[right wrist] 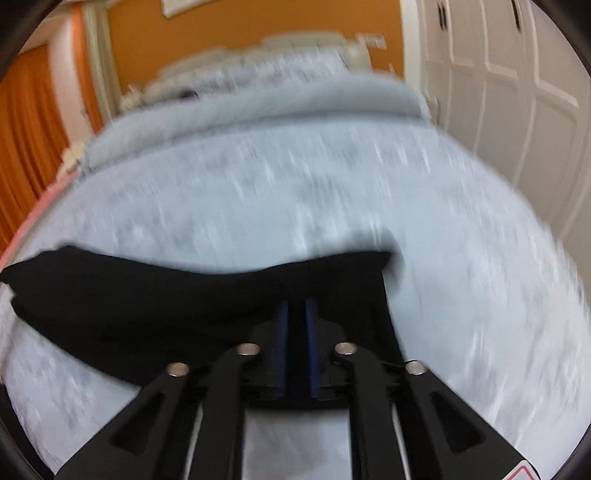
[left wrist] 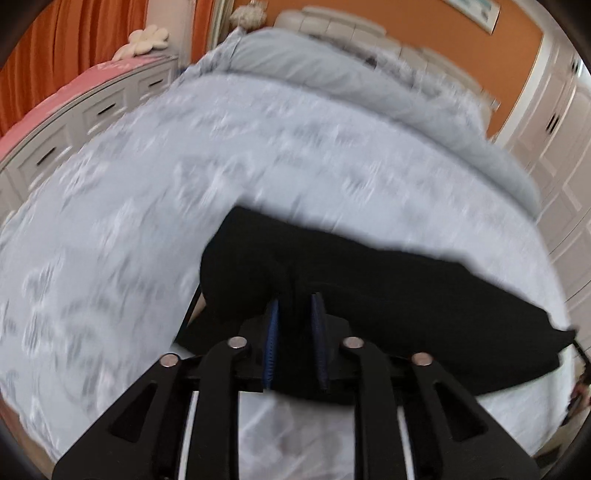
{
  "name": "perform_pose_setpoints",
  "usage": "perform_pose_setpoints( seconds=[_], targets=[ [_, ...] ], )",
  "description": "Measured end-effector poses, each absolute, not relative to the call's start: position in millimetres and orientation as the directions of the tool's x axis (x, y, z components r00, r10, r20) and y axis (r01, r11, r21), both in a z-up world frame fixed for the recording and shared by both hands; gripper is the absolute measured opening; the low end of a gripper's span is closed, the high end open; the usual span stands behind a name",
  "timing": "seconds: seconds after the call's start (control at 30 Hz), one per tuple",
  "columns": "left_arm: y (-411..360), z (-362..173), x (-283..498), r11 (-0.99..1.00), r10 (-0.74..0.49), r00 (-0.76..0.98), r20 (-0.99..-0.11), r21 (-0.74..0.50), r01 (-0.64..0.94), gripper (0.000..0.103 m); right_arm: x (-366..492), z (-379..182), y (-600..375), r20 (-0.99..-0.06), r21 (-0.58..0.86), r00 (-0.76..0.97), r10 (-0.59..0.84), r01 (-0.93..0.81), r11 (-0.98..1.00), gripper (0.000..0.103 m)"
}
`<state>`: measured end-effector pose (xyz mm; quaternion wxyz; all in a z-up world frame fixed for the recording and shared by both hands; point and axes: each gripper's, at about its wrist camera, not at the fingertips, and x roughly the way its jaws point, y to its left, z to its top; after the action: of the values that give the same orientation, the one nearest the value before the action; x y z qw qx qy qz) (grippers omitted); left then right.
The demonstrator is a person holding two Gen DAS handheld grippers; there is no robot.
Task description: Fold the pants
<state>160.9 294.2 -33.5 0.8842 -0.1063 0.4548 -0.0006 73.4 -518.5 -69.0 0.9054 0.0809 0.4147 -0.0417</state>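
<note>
The black pants point(left wrist: 388, 280) hang as a dark band stretched between the two grippers, low over the foot end of the bed point(left wrist: 184, 177), with the lower fabric seemingly resting on or brushing the pale patterned cover. They look soft and limp, light enough to sag in the middle and drape around the tools, and I would judge that the cloth slips and bunches easily rather than holding any crease by itself. The sensible places to hold it are the two ends of the band, near an edge or corner, and that is roughly where it is held.

The left gripper point(left wrist: 295, 306) has its blue pads drawn close with a fold of black cloth between them, so the jaws are pinching the pants at their left end. The right gripper point(right wrist: 297, 314) does the same near the right end, its jaws nearly together around the fabric.

Much is hard to make out. Both views are smeared with blur, and the cloth is so dark that no seams, waistband or leg openings show, so I cannot tell which part of the garment each tool holds, nor how many layers are already doubled over. The gripper bodies cover the lower middle of the pants. Beyond them a rolled grey duvet point(left wrist: 332, 70) lies across the bed, an orange wall point(right wrist: 240, 33) rises behind the headboard, and white cupboard doors point(right wrist: 498, 92) stand to the right.
</note>
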Motion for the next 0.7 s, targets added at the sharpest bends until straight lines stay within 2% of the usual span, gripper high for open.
perform_pose_setpoints(
  seconds=[0.03, 0.07, 0.1, 0.13, 0.17, 0.2, 0.23, 0.27, 0.3, 0.33, 0.4, 0.53, 0.57, 0.63, 0.7],
  targets=[
    [296.7, -48.8, 149.5, 0.975, -0.082, 0.571, -0.817, -0.184, -0.122, 0.024, 66.1, -81.4, -520.9, -0.779, 0.079, 0.625, -0.054, 0.183, 0.98, 0.035],
    [300.6, -56.9, 139.7, 0.971, -0.074, 0.566, -0.821, -0.189, -0.147, 0.028, 58.2, -86.8, -523.3, -0.787, 0.065, 0.611, -0.088, 0.223, 0.973, 0.044],
    [305.4, -63.0, 133.2, 0.963, -0.069, 0.563, -0.823, -0.203, -0.179, 0.041, 48.3, -88.2, -524.3, -0.784, 0.074, 0.613, -0.095, 0.244, 0.967, 0.045],
    [313.0, -66.4, 123.6, 0.941, -0.084, 0.573, -0.816, -0.254, -0.223, 0.05, 37.8, -85.1, -525.6, -0.774, 0.1, 0.627, -0.091, 0.264, 0.959, 0.046],
    [319.8, -65.3, 116.2, 0.923, -0.104, 0.59, -0.801, -0.299, -0.244, 0.065, 28.3, -80.2, -526.4, -0.763, 0.12, 0.64, -0.092, 0.28, 0.953, 0.052],
    [325.9, -63.1, 109.2, 0.905, -0.117, 0.609, -0.784, -0.336, -0.26, 0.068, 19.9, -75.7, -525.6, -0.752, 0.128, 0.652, -0.102, 0.295, 0.947, 0.062],
    [332.9, -58.1, 99.6, 0.877, -0.138, 0.641, -0.755, -0.395, -0.276, 0.069, 10.4, -69.0, -522.6, -0.733, 0.134, 0.67, -0.117, 0.311, 0.941, 0.066],
    [339.9, -54.2, 91.0, 0.845, -0.162, 0.671, -0.723, -0.453, -0.285, 0.075, 1.7, -64.8, -519.5, -0.716, 0.144, 0.688, -0.118, 0.312, 0.939, 0.066],
    [345.2, -53.0, 85.2, 0.819, -0.177, 0.691, -0.701, -0.494, -0.291, 0.086, -6.3, -58.0, -514.0, -0.693, 0.172, 0.713, -0.104, 0.304, 0.937, 0.069],
    [350.3, -52.8, 80.5, 0.778, -0.19, 0.718, -0.669, -0.549, -0.306, 0.092, -11.5, -53.0, -507.8, -0.678, 0.2, 0.729, -0.089, 0.3, 0.933, 0.071],
    [353.4, -58.3, 87.1, 0.728, -0.202, 0.722, -0.662, -0.594, -0.341, 0.094, -16.2, -48.2, -494.3, -0.652, 0.249, 0.757, -0.054, 0.281, 0.927, 0.071],
    [342.4, -86.2, 128.0, 0.698, -0.232, 0.667, -0.708, -0.599, -0.393, 0.093, -14.8, -50.5, -461.5, -0.647, 0.318, 0.763, 0.01, 0.258, 0.912, 0.075],
    [340.1, -88.2, 137.9, 0.699, -0.235, 0.671, -0.704, -0.601, -0.386, 0.09, -14.4, -50.8, -456.7, -0.648, 0.321, 0.761, 0.016, 0.255, 0.912, 0.075],
    [337.7, -90.6, 151.8, 0.688, -0.254, 0.676, -0.692, -0.62, -0.376, 0.071, -12.5, -51.0, -442.4, -0.644, 0.329, 0.764, 0.037, 0.233, 0.915, 0.075],
    [336.5, -98.6, 165.1, 0.691, -0.255, 0.643, -0.722, -0.601, -0.401, 0.005, -13.0, -51.8, -430.8, -0.639, 0.33, 0.768, 0.043, 0.223, 0.918, 0.075]
  ],
)
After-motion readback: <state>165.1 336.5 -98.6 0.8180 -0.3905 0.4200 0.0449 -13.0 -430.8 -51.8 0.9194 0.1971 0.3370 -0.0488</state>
